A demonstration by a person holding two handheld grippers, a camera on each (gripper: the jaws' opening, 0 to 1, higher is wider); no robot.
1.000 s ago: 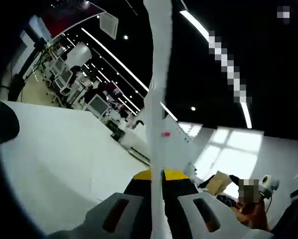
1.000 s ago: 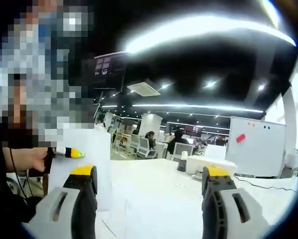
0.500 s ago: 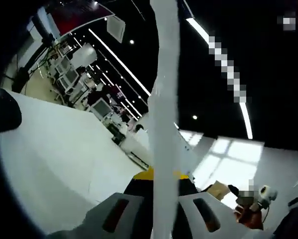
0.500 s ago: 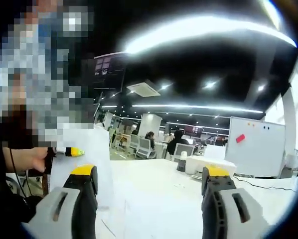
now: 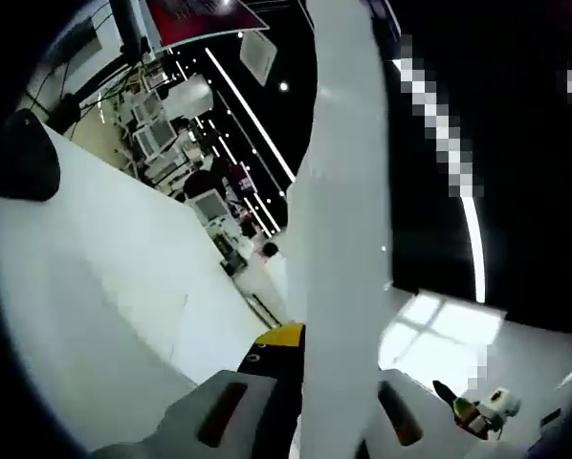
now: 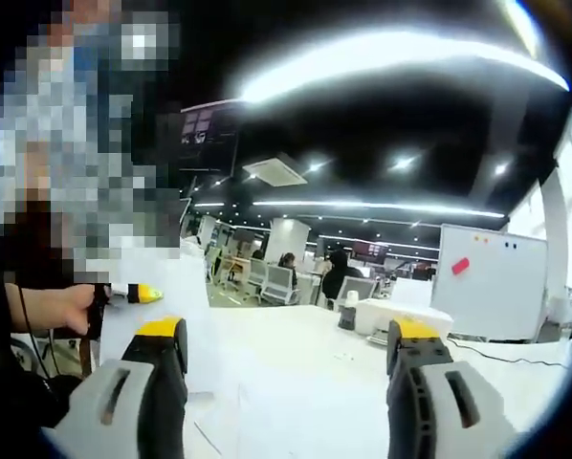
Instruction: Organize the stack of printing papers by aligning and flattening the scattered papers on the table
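Observation:
My left gripper (image 5: pixel 329 375) is shut on a stack of white printing papers (image 5: pixel 343 229). The stack rises from the jaws to the top of the left gripper view, showing a broad, slightly bent face. The white table (image 5: pixel 114 287) lies to its left. In the right gripper view the same papers (image 6: pixel 166 320) stand upright at the left, held by the left gripper (image 6: pixel 139 293) in a person's hand (image 6: pixel 52 306). My right gripper (image 6: pixel 284 354) is open, jaws wide apart, nothing between them. More white sheets (image 6: pixel 296 421) lie flat on the table (image 6: pixel 305 330) below it.
A dark rounded object (image 5: pixel 23 158) sits on the table at the far left. A white box (image 6: pixel 393 316) and a dark cup (image 6: pixel 347 317) stand at the table's far side. Behind are a whiteboard (image 6: pixel 492 282), desks and seated people.
The left gripper view has tilted, and the held papers have turned from edge-on to showing a wider face. The right gripper has stayed still and open.

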